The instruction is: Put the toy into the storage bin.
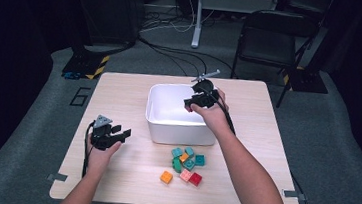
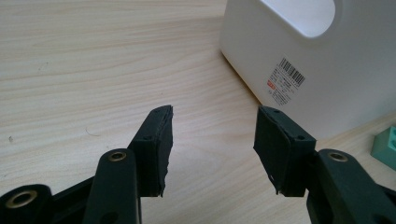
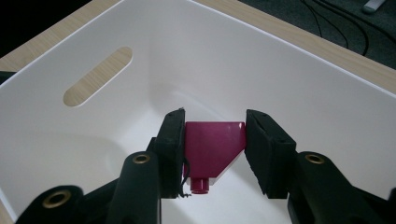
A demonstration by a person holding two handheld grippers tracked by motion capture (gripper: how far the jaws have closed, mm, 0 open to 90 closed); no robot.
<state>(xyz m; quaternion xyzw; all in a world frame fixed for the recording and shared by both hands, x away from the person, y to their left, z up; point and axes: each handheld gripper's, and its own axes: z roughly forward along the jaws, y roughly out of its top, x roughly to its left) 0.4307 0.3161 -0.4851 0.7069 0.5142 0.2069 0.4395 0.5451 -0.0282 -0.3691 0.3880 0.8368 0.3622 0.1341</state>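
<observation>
**Magenta block held over the white bin**

We see the right gripper (image 3: pixel 212 140) clamped on a magenta block (image 3: pixel 212 147), jaws pressing its two sides, the block's stud pointing down. It hangs inside the white bin (image 1: pixel 160 117), above the bin floor, near the bin's right wall in the high view. The bin sits toward the far edge of the tabletop (image 1: pixel 121 176), about mid-width. We see the right hand (image 1: pixel 213 112) reaching over the bin's right rim.

The left gripper (image 2: pixel 212 140) is released, jaws wide apart with nothing between them, hovering low near the left edge of the tabletop, the bin's labelled wall just beyond it.

A pile of loose blocks (image 1: pixel 186 165) lies near the front edge, just in front of the bin: teal, green, orange, pink, red.
</observation>
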